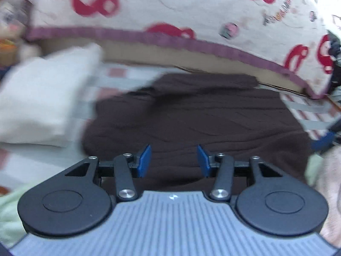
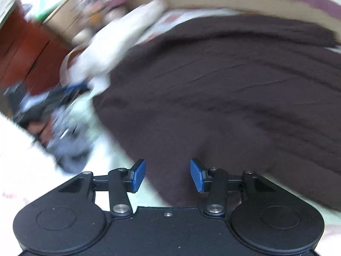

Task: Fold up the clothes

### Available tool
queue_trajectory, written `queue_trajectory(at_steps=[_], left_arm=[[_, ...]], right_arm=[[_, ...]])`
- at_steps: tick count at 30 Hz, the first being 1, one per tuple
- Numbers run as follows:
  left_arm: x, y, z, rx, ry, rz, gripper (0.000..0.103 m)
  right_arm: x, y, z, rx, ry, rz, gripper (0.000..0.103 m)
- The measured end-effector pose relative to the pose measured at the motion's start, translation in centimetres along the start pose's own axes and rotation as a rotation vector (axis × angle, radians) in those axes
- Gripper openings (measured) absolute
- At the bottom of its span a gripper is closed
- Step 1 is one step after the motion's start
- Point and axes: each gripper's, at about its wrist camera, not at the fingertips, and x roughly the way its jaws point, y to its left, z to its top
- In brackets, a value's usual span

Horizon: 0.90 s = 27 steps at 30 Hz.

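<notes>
Left gripper (image 1: 174,161): blue pads spread wide, nothing between them, poised over the near edge of the dark brown garment (image 1: 191,115). Right gripper (image 2: 168,176): pads likewise apart and empty, over the garment's near hem, where the cloth meets pale bedding (image 2: 119,160).

The brown garment lies spread and rumpled on a red-and-white checked sheet (image 1: 307,111); in the right wrist view it fills most of the frame (image 2: 223,89).

Left view only: a white folded cloth (image 1: 42,98) lying just left of the garment, and beyond, a cream quilt printed with red shapes (image 1: 170,6), edged in purple. At the far right edge, a sliver of the other gripper's blue, blurred.

Right view only: a reddish-brown wooden surface (image 2: 23,51) at far left, and a heavily blurred jumble of grey and dark shapes (image 2: 55,115) beside the garment; what these are cannot be told
</notes>
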Motion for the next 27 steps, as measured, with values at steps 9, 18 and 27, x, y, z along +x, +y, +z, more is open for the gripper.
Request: queue_trajectory(at_steps=[9,18,27], left_arm=[[7.5,-3.2,0.1,0.126,0.079,-0.063,0.047],[9.7,-3.3,-2.6,0.182,0.169,0.154,0.049],[9.5,-0.9,-3.2,0.076,0.219,0.199,0.051]], right_arm=[[-0.6,-6.0,1.0,0.116,-0.138,-0.045,0.061],[0.8,-4.0,1.8,0.077,0.110,0.133,0.027],[-3.8,1.4,2.6,-0.075,0.145,0.238,0.027]])
